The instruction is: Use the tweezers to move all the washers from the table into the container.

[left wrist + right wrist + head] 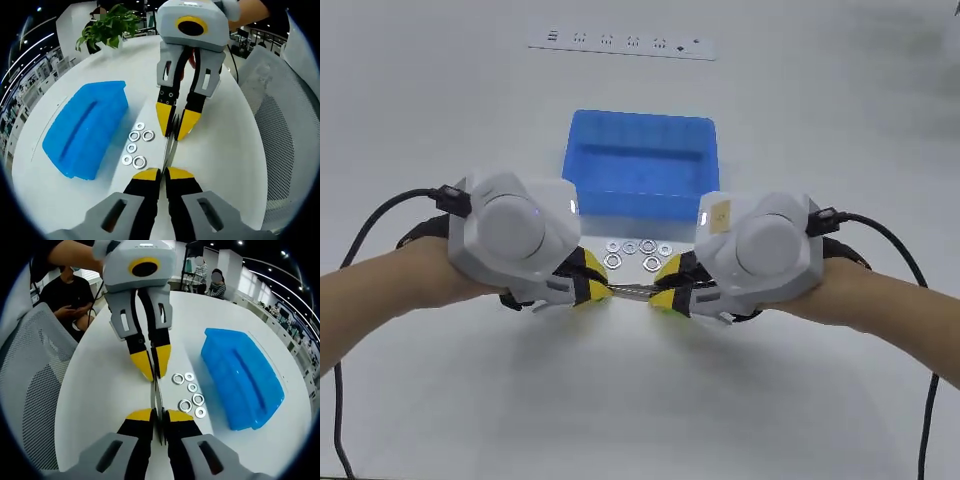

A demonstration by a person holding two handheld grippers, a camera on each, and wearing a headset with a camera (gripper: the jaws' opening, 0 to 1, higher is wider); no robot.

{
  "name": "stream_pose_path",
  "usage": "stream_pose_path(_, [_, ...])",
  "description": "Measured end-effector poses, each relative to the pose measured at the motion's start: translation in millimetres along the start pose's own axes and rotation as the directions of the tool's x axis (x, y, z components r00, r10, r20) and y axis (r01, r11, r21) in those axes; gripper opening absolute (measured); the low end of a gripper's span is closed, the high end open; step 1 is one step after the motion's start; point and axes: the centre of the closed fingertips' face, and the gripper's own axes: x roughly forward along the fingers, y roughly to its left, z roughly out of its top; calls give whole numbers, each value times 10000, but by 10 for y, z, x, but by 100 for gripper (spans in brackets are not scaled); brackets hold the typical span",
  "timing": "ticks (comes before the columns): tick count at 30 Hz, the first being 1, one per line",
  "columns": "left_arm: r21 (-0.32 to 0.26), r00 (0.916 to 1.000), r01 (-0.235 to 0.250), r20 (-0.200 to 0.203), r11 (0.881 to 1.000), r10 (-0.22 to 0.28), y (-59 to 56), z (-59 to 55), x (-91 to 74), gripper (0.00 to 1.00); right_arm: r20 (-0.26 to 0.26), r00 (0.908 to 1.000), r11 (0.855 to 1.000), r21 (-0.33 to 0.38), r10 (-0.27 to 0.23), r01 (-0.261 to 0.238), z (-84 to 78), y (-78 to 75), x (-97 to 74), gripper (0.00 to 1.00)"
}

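We've got L gripper [590, 290] & R gripper [667, 290] tip-to-tip, both clamped on tweezers [630, 291], washers [638, 254] on table [640, 400] at 12 o'clock, container [640, 165] beyond.

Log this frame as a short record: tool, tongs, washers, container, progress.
tool: tweezers, gripped at both ends
left tongs: shut on tweezers
right tongs: shut on tweezers
washers: six, clustered on the table between tweezers and container
container: blue, open top, no washers visible inside
progress: no washer moved yet
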Motion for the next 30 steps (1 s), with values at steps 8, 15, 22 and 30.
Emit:
stream_pose_path(8, [310, 9988, 308, -383, 9990, -296, -153, -43, -52, 5, -53, 10000, 9999, -128, 73, -74, 6, 69, -6, 10])
stream_pose_path(15, [1018, 9999, -74, -75, 9948, 82, -291, 126, -197, 5, -46, 10000, 9948, -1020, -28, 23, 8, 159, -49, 10])
stream_pose_path(22, [1479, 9979, -345, 592, 9884, 259, -367, 468, -349, 5, 487, 9984, 9865, -1598, -284, 358, 13, 170, -169, 10])
stream_pose_path(30, [1133, 9677, -610, 2501, 9917, 309, -415, 970, -311, 5, 1556, 9863, 9951, -736, -540, 661, -25, 107, -326, 10])
